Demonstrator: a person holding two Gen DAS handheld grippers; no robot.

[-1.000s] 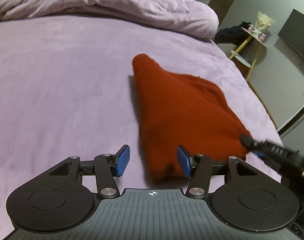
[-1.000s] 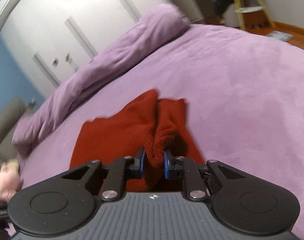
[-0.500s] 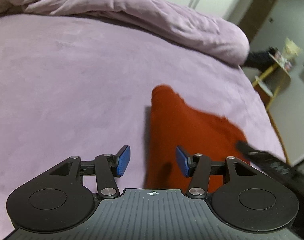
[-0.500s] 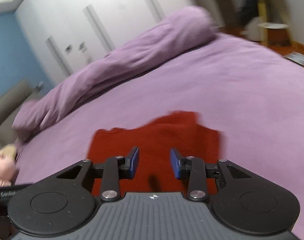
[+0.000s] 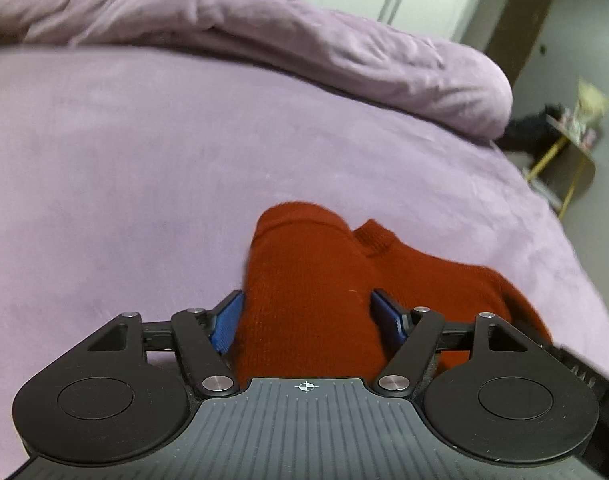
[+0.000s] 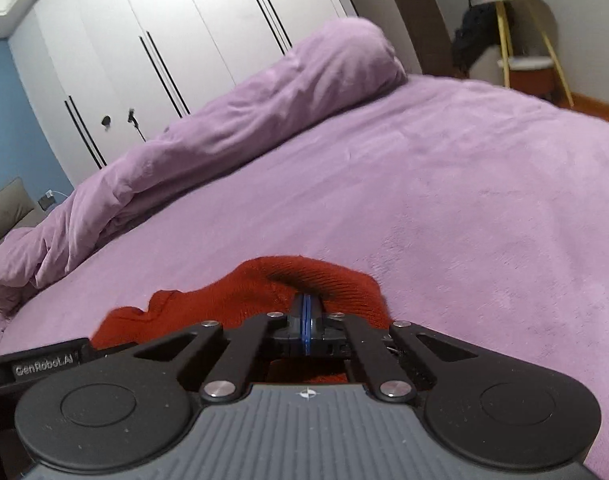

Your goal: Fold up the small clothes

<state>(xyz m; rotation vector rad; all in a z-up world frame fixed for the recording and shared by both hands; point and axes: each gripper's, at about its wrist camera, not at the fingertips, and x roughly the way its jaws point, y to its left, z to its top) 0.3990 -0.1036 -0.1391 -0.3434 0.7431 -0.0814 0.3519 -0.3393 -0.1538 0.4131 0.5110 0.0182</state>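
A rust-red knitted garment (image 5: 316,264) lies bunched on the lilac bed sheet (image 5: 124,180). My left gripper (image 5: 306,320) straddles one thick fold of it; the jaws are opening wide, with the cloth filling the gap between the blue pads (image 5: 224,322). In the right wrist view the garment (image 6: 264,280) sits just beyond my right gripper (image 6: 306,320), whose jaws are shut pad to pad, tips nosed into a hollow of the knit. No cloth shows between those pads. Part of the left tool (image 6: 44,364) shows at the lower left.
A rolled lilac duvet (image 6: 244,120) runs along the far side of the bed, before white wardrobe doors (image 6: 184,40). The bed's edge (image 5: 564,240) drops off at the right, toward a yellow-legged side table (image 6: 524,40).
Both grippers moved in closer over the garment. The right let go of the fold it held, opened, then shut empty. The left jaws widened around the cloth.
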